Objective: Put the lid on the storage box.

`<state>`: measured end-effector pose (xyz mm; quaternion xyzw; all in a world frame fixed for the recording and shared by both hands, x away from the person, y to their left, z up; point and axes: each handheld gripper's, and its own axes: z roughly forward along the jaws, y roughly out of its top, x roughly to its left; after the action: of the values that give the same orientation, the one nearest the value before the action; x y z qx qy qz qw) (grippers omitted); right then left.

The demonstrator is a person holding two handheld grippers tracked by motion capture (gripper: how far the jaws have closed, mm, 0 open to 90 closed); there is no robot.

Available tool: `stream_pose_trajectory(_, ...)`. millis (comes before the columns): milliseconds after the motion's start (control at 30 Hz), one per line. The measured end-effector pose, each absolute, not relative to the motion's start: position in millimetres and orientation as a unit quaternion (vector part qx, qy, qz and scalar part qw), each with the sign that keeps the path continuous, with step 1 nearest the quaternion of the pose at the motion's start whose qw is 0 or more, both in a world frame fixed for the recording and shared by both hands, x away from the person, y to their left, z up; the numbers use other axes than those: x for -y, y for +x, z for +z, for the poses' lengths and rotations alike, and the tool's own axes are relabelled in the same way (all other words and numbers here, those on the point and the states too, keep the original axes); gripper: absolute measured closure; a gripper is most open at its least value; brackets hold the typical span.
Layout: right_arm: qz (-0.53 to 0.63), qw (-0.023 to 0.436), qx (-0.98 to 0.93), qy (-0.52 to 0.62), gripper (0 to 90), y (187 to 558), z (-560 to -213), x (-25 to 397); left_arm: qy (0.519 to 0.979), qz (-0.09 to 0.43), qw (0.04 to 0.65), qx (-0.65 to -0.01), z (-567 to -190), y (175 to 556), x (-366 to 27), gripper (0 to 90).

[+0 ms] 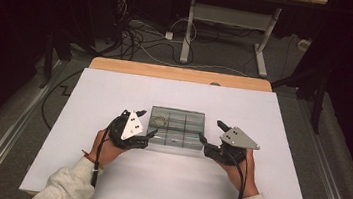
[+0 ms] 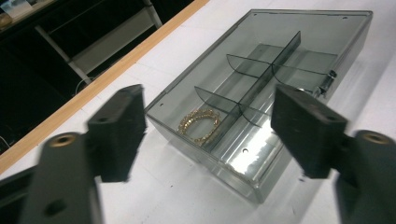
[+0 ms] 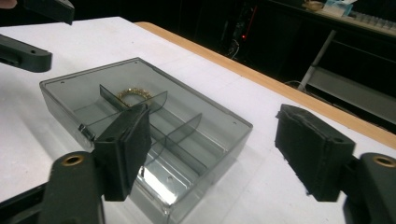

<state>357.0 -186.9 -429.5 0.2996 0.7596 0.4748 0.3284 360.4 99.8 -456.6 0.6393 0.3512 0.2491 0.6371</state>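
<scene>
A smoky clear plastic box (image 1: 176, 127) with inner dividers lies in the middle of the white table top; its lid looks closed, with a small latch (image 2: 329, 82) on one long side. A gold bracelet (image 2: 201, 124) lies coiled in an end compartment, and the same bracelet (image 3: 135, 94) sits at the box's far end in the right gripper view. My left gripper (image 1: 147, 122) is open at the box's left end, its jaws spread either side of the box (image 2: 261, 70). My right gripper (image 1: 210, 130) is open at the right end, holding nothing.
A white sheet (image 1: 165, 179) covers the table, with a wooden edge (image 1: 182, 73) at the far side. Beyond it, a desk frame (image 1: 234, 20) and loose cables (image 1: 136, 39) sit on the dark floor. Bare sheet surrounds the box.
</scene>
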Motion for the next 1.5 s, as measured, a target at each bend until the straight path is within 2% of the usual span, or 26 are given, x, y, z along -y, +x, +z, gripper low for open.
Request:
stream_pose_trajectory(67,0.473,0.331,-0.762,0.294,20.2,352,-430,190,0.638,0.248,0.639,-0.350,-456,358,-102,21.5)
stream_pose_trajectory(267,0.462,0.345,-0.765,0.287,17.8,339,-431,199,0.637,0.249,0.642,-0.346,-456,349,-112,18.0)
stream_pose_trajectory(533,0.454,0.350,-0.764,0.296,18.1,327,-432,211,0.647,0.255,0.635,-0.336,-462,333,-122,17.9)
stream_pose_trajectory(600,0.447,0.351,-0.767,0.297,19.6,324,-433,214,0.651,0.251,0.633,-0.335,-464,330,-126,14.5)
stream_pose_trajectory(1500,0.416,0.367,-0.764,0.329,21.5,297,-448,260,0.656,0.247,0.613,-0.364,-486,299,-175,14.8)
